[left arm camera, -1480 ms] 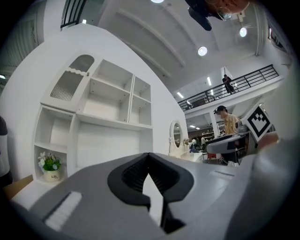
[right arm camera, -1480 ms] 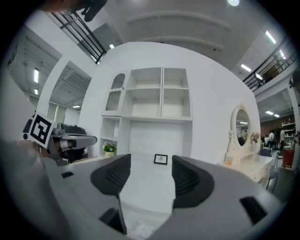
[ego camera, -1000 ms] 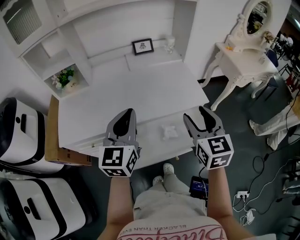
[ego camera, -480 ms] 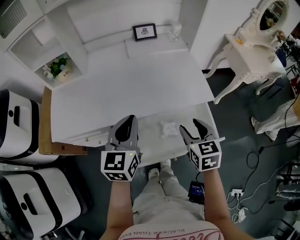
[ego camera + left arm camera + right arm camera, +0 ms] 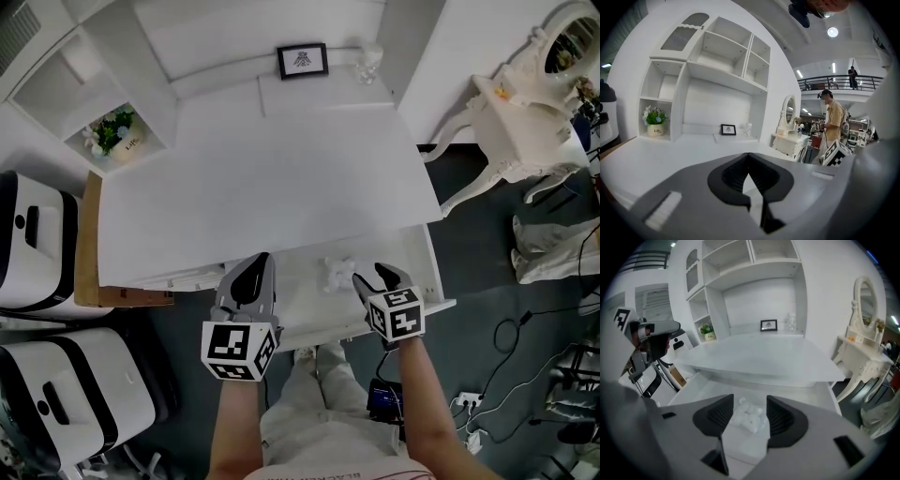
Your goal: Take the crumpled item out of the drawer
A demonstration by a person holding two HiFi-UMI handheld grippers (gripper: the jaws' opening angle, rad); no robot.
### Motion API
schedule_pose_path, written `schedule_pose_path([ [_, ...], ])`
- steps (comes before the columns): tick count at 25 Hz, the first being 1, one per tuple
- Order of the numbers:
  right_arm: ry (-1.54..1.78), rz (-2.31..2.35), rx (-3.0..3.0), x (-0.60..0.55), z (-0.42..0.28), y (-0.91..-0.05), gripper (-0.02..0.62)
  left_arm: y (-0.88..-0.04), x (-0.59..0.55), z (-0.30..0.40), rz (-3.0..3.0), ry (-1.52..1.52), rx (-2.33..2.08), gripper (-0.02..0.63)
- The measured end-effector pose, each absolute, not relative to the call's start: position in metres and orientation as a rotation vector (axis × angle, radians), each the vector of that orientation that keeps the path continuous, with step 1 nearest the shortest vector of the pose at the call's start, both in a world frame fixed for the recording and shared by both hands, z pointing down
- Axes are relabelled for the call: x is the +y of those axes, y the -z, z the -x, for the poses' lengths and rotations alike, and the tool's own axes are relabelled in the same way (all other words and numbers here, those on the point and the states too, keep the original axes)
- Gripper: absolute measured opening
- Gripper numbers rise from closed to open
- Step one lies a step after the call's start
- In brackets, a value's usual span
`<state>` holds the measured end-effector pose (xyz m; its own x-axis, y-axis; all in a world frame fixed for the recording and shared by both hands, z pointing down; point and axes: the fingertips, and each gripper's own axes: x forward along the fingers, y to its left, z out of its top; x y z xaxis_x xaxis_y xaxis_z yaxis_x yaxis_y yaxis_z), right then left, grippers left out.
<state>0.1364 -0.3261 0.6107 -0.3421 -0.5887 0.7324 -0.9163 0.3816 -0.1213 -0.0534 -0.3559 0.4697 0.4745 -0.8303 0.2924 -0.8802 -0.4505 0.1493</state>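
Your right gripper (image 5: 370,275): 2 jaws closing, crumpled white paper ball (image 5: 749,414) between them, not pressed.
Your left gripper (image 5: 749,161): jaws together, empty.
Ball: in open white drawer (image 5: 302,286), below overhanging white desk top (image 5: 272,187).
Left gripper view only: standing person (image 5: 833,117).

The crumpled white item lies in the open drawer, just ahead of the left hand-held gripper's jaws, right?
No: it's the right hand-held gripper. Its jaws, closing, frame the crumpled white item in the open drawer without touching it; the right gripper view shows this.
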Motion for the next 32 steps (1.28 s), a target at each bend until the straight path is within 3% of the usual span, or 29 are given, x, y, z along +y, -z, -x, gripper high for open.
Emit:
schedule_pose_path([
  [13, -0.926, -1.129, -1.882, -0.336, -0.145, -0.722, 0.183, -0.497, -0.367, 0.048, -2.39, -0.356, -1.464, 0.009],
  [29, -0.98, -1.014, -1.832, -0.342, -0.138, -0.758, 0.23, -0.514, -0.374, 0.056, -2.321, -0.402, -1.49, 0.009],
  [32, -1.029, -0.993, -1.833, -0.341, -0.138, -0.759, 0.179, -0.512, -0.375, 0.054, -2.323, -0.4, -1.491, 0.009],
])
